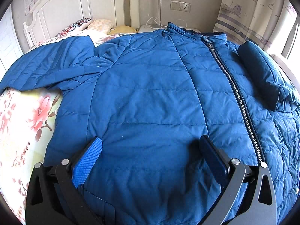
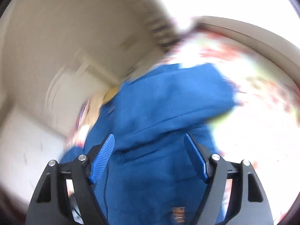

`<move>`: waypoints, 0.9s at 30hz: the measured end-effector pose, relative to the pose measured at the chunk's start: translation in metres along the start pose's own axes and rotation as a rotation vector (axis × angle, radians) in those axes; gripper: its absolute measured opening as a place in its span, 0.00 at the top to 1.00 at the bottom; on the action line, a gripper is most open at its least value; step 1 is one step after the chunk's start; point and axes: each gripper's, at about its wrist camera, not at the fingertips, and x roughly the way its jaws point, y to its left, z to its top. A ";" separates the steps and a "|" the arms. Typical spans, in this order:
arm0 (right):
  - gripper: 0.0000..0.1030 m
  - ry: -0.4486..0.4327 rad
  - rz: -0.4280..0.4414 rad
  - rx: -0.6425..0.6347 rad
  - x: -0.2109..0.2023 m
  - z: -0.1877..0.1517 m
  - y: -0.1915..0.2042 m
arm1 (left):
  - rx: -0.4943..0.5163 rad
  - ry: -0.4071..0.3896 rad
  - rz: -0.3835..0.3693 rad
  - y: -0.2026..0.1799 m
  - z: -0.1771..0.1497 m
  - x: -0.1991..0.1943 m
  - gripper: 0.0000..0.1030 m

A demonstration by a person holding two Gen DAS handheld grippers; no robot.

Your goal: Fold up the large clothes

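Observation:
A large blue quilted jacket (image 1: 150, 86) lies front up on the bed, its zipper (image 1: 236, 91) closed and running toward the collar at the far end. One sleeve (image 1: 48, 65) stretches out to the left; the other sleeve (image 1: 262, 71) is folded over the right side. My left gripper (image 1: 151, 146) is open just above the jacket's lower hem, its jaws wide apart. The right wrist view is blurred by motion. My right gripper (image 2: 150, 142) is open over blue jacket fabric (image 2: 168, 103), with nothing between its pads.
The bed has a floral sheet (image 1: 22, 123) showing at the left. Pillows (image 1: 90, 25) lie by the white headboard (image 1: 78, 5). A wall socket (image 1: 181, 5), a bedside stand (image 1: 150, 28) and a curtain (image 1: 253, 9) are at the far side.

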 end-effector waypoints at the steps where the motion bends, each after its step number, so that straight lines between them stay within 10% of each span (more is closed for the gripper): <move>1: 0.27 -0.001 -0.010 0.045 0.002 0.007 -0.013 | 0.000 0.000 0.001 0.000 0.000 0.000 0.04; 6: 0.27 0.013 -0.038 0.242 0.040 0.029 -0.056 | -0.001 -0.001 -0.002 0.000 0.000 0.000 0.04; 10: 0.75 -0.114 -0.119 0.218 0.054 0.040 -0.043 | 0.000 0.000 0.000 -0.001 0.001 0.000 0.04; 15: 0.81 -0.361 -0.212 -0.327 0.038 0.017 0.088 | -0.001 -0.001 -0.001 0.000 0.000 0.000 0.04; 20: 0.69 -0.306 -0.095 -0.894 0.069 -0.062 0.223 | -0.017 -0.008 -0.019 0.002 0.001 -0.001 0.04; 22: 0.34 -0.162 0.002 -1.010 0.089 -0.091 0.248 | -0.020 -0.011 -0.023 0.003 0.000 -0.002 0.04; 27: 0.29 -0.017 0.218 -1.001 0.097 -0.113 0.256 | -0.032 -0.019 -0.042 0.005 0.000 -0.003 0.04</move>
